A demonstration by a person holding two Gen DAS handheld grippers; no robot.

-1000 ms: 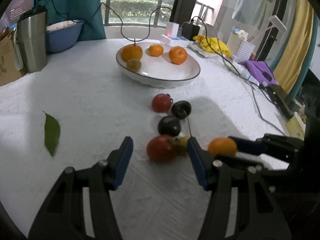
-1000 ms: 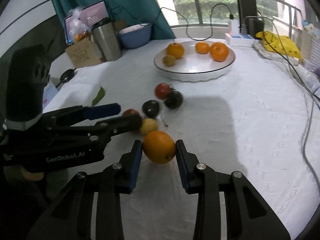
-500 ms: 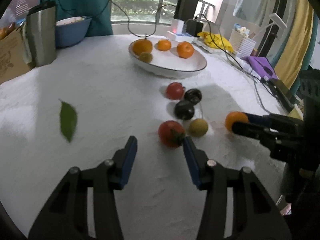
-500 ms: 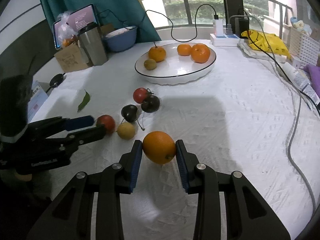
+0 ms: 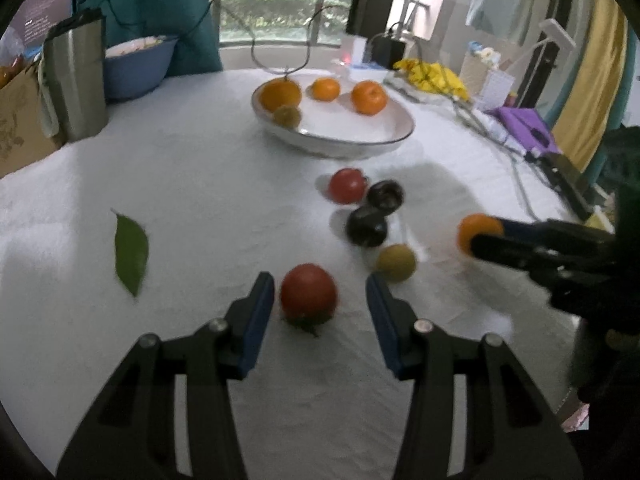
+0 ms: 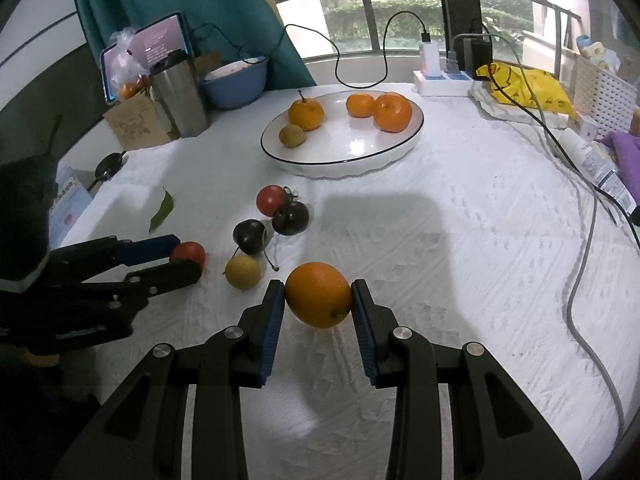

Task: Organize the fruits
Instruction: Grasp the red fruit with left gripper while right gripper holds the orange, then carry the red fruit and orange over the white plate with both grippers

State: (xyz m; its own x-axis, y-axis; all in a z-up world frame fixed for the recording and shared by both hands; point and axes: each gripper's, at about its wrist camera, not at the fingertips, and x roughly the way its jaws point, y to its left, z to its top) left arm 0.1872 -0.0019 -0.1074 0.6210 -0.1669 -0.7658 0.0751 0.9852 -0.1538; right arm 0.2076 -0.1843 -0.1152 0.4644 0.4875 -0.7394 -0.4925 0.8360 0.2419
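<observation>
On the textured white cloth (image 6: 460, 240) a flat green leaf (image 5: 131, 254) lies far left, well apart from the fruit. The left gripper (image 5: 320, 300) has its blue-padded jaws apart around a smooth round tomato (image 5: 308, 293); a gap shows on the right side, and nothing is clamped. Just right sits a dull yellow fruit (image 6: 243, 272), with two glossy dark plums (image 6: 250, 237) and a second tomato (image 6: 271, 200) clustered behind it. The right gripper (image 6: 318, 300) is clamped on a dimpled orange (image 6: 319, 294), pads pressing both sides. Beyond, a shallow white plate (image 6: 400, 148) with a dark rim holds three oranges and one small yellowish fruit. A steel tumbler (image 6: 180, 98), a blue bowl (image 6: 236, 84) and cables (image 6: 576, 296) ring the table.
</observation>
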